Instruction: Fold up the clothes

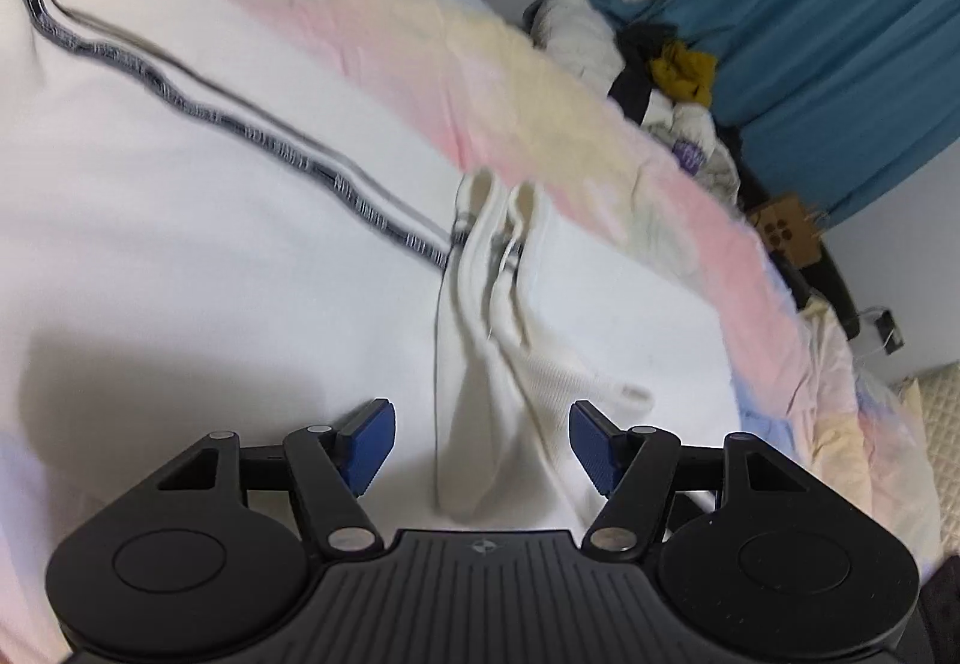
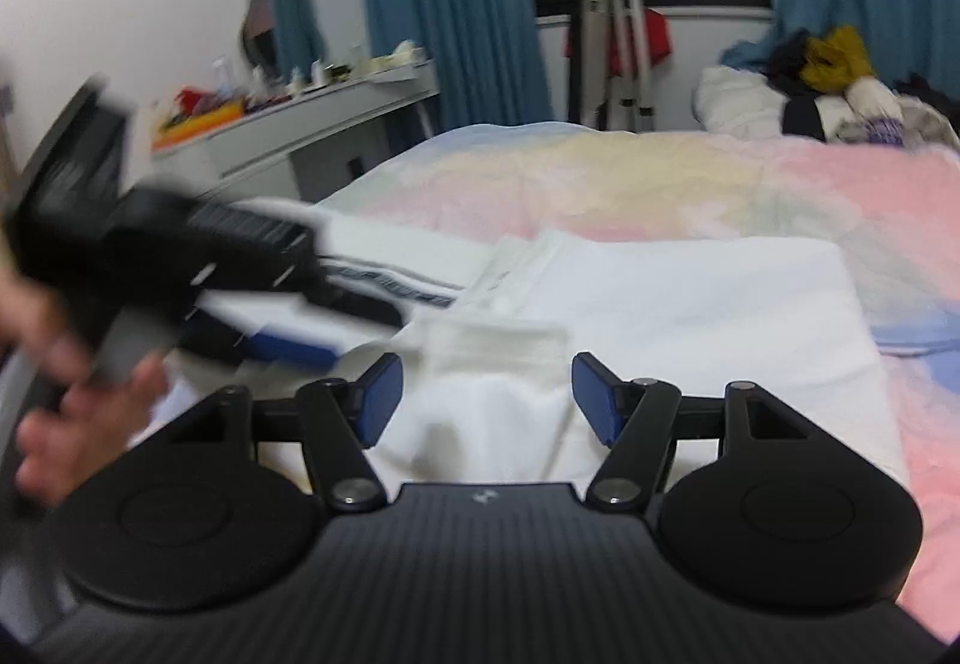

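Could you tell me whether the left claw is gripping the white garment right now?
No, the left claw stands open, its blue pads apart over the white garment.

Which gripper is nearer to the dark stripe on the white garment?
Left. The left gripper hovers open over the white garment, beside its dark stripe; the right gripper, also open, sits farther away.

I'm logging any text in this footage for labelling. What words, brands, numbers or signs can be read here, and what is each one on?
None can be read.
White garment: lettering along its dark stripe, too blurred.
Clothes pile: purple print on a pale item, too small.
Cardboard box: dark dots, no letters legible.
Left gripper and right gripper: small round emblem on each base, no words.
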Available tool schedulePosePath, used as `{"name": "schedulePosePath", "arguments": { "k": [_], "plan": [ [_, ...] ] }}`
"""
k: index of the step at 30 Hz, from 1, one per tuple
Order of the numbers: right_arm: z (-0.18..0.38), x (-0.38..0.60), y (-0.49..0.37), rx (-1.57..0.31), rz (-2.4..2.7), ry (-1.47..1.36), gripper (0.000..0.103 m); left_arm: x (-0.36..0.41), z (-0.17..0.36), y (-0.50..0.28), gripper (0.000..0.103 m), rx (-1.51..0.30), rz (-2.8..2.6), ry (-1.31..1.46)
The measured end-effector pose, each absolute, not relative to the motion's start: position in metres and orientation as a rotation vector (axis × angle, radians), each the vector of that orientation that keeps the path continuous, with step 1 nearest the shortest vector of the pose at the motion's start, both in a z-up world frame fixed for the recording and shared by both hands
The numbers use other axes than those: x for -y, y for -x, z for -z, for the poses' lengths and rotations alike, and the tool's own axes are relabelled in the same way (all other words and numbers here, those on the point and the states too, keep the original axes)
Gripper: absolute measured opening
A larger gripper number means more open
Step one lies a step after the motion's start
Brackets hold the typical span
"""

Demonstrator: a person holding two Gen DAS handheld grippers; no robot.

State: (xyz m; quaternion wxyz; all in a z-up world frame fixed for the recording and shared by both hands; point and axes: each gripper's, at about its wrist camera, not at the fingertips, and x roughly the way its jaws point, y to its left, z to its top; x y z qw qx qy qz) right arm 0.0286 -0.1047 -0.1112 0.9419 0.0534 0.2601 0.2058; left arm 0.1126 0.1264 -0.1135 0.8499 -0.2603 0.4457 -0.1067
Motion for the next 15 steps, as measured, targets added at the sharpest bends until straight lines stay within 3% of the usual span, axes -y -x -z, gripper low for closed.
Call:
{"name": "schedulePosePath", "arguments": {
  "k": [12, 15],
  "plan": [
    [0.131, 0.139, -0.065, -0.557, -0.462, -0.313, 0.065, -0.111, 0.119, -0.12, 0.063, -0.993, 0.235, 0.417],
    [0.129, 0.145, -0.071, -0.538, -0.503, -0.32, 0.067, -0.108, 0.118, -0.119, 0.055, -0.997, 0.235, 0.386]
  ]
}}
